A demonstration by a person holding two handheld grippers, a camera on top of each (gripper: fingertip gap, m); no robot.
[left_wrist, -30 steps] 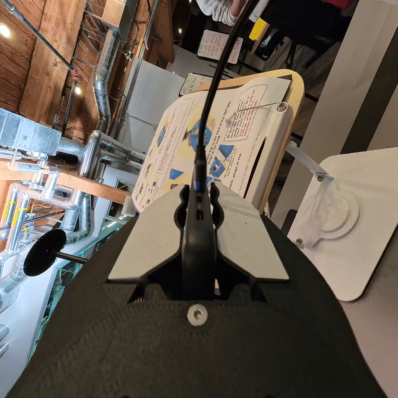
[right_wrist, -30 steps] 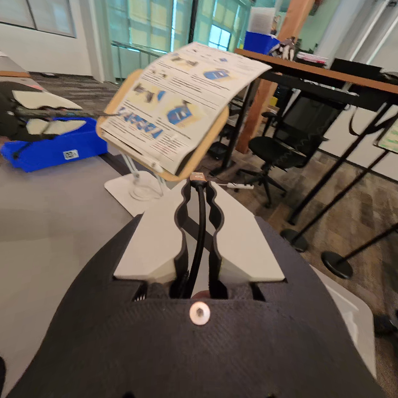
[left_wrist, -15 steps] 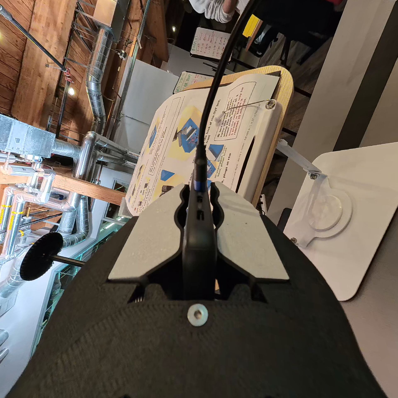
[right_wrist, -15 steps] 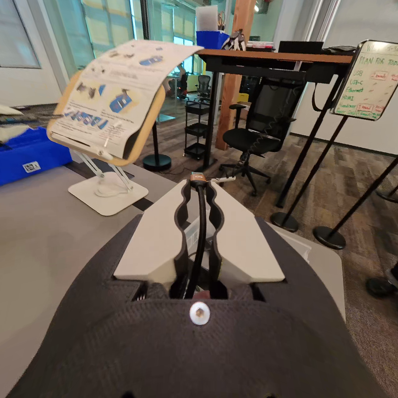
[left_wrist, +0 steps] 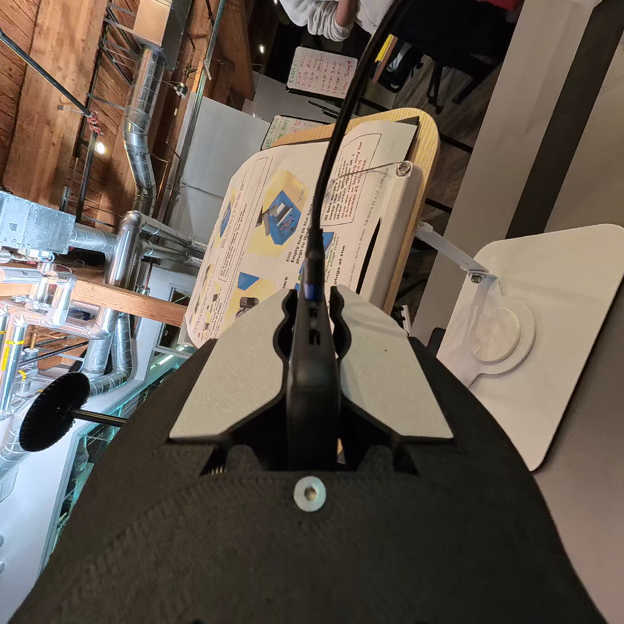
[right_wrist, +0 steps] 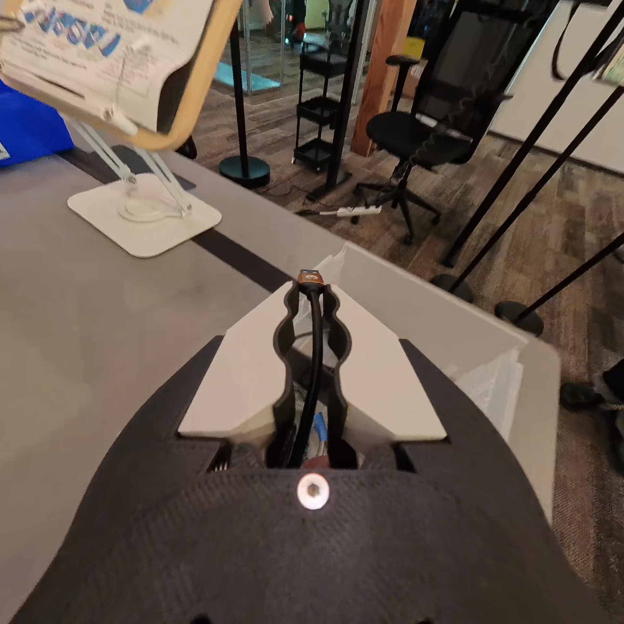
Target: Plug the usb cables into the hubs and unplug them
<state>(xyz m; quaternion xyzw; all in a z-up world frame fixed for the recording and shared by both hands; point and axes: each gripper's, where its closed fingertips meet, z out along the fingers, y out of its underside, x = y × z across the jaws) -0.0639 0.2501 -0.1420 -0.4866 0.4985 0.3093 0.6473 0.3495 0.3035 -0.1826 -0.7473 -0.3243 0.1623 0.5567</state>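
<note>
My left gripper (left_wrist: 310, 293) is shut on a black usb hub (left_wrist: 312, 364), held edge-on between the grey fingers. The hub's black cable (left_wrist: 337, 152) leaves its far end past a blue band and curves up out of view. My right gripper (right_wrist: 310, 287) is shut on a usb cable's copper-coloured plug (right_wrist: 310, 281), whose metal tip points forward past the fingertips. The plug's black cable (right_wrist: 314, 354) runs back between the fingers. The right gripper hovers over a white bin (right_wrist: 439, 304) at the table's edge. Each gripper is out of the other's view.
A wooden document stand with an instruction sheet (left_wrist: 304, 219) stands on a white base plate (left_wrist: 540, 320) on the grey table (right_wrist: 101, 320); it also shows in the right wrist view (right_wrist: 101, 50). A blue bin (right_wrist: 27, 128) sits far left. An office chair (right_wrist: 415, 138) and pole stands are beyond the table. The grippers' ends are close to 40 centimetres from one another.
My right gripper has swung right and tipped down, so the white bin is now under it and the document stand has moved up-left. The left gripper has barely moved, still holding the hub.
</note>
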